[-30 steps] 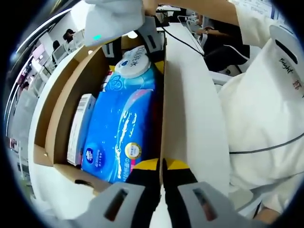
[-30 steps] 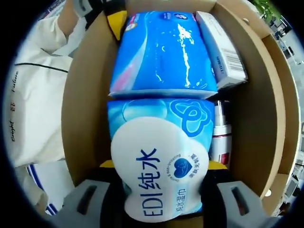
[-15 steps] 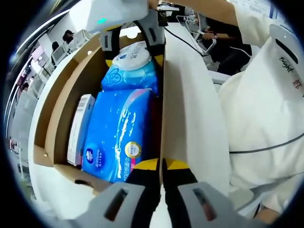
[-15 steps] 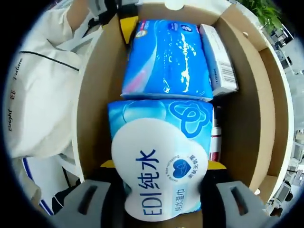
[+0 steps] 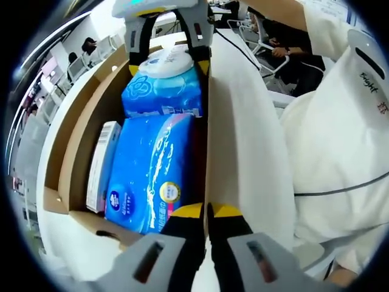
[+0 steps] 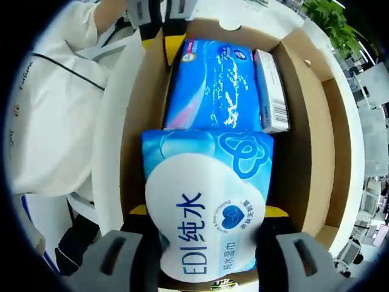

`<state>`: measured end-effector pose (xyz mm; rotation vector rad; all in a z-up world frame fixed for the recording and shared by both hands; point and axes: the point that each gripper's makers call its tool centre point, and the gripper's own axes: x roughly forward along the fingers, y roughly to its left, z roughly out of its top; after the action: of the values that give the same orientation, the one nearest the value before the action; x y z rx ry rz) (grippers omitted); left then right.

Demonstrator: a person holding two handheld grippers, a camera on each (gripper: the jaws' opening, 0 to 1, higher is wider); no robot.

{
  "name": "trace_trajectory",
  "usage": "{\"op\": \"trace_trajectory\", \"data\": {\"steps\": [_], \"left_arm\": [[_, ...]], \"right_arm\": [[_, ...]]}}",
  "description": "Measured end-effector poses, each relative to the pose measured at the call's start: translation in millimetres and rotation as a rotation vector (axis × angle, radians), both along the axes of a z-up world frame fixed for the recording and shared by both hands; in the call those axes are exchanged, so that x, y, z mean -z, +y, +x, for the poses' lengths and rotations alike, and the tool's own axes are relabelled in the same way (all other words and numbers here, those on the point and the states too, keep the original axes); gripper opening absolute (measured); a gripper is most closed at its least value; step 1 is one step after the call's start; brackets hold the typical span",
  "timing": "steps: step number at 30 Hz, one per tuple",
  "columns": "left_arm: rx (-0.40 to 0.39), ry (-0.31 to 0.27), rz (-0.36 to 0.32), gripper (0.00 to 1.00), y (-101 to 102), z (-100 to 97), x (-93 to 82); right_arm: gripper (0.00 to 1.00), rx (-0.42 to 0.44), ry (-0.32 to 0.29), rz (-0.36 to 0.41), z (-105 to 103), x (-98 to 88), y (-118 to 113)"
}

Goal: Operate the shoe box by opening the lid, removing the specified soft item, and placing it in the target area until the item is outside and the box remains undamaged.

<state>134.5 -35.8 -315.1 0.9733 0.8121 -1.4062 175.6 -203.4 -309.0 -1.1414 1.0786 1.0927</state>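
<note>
The shoe box (image 5: 79, 134) lies open, brown inside. My left gripper (image 5: 206, 214) is shut on the edge of its white lid (image 5: 243, 140), which stands up along the box's side. My right gripper (image 5: 169, 66) is shut on a blue and white wet wipes pack (image 5: 163, 85) and holds it above the far end of the box. In the right gripper view the wet wipes pack (image 6: 206, 207) sits between the jaws of my right gripper (image 6: 206, 212), over the box (image 6: 310, 134). My left gripper (image 6: 163, 27) shows at the top there.
A blue tissue pack (image 5: 155, 176) and a narrow white carton (image 5: 100, 164) lie in the box; the right gripper view shows the tissue pack (image 6: 216, 85) and carton (image 6: 271, 91) too. A person in white clothes (image 5: 340, 152) stands close beside the lid. Desks and seated people lie beyond.
My right gripper has lifted the wet wipes pack up from the box floor, so the box looks smaller and farther below it. My left gripper has kept its hold on the lid.
</note>
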Motion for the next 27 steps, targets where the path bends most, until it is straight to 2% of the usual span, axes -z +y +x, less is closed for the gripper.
{"op": "trace_trajectory", "data": {"steps": [7,12,16,21,27], "left_arm": [[0.001,-0.001,-0.003,0.02,0.2,-0.2,-0.2],[0.003,-0.012,-0.011,0.02,0.2,0.0,-0.2],[0.0,-0.005,-0.008,0.02,0.7,0.2,0.1],[0.002,-0.014,-0.013,0.02,0.5,0.7,0.2],[0.005,-0.017,-0.012,0.02,0.4,0.6,0.1]], "right_arm": [[0.61,-0.034,-0.021,0.019,2.5,-3.5,1.7],[0.6,-0.045,-0.02,0.043,4.5,1.5,1.6],[0.6,-0.061,-0.032,0.011,2.3,0.2,7.7],[0.6,-0.068,-0.038,0.037,2.0,-12.2,11.2],[0.6,-0.07,-0.031,0.006,-1.4,-24.1,13.8]]}}
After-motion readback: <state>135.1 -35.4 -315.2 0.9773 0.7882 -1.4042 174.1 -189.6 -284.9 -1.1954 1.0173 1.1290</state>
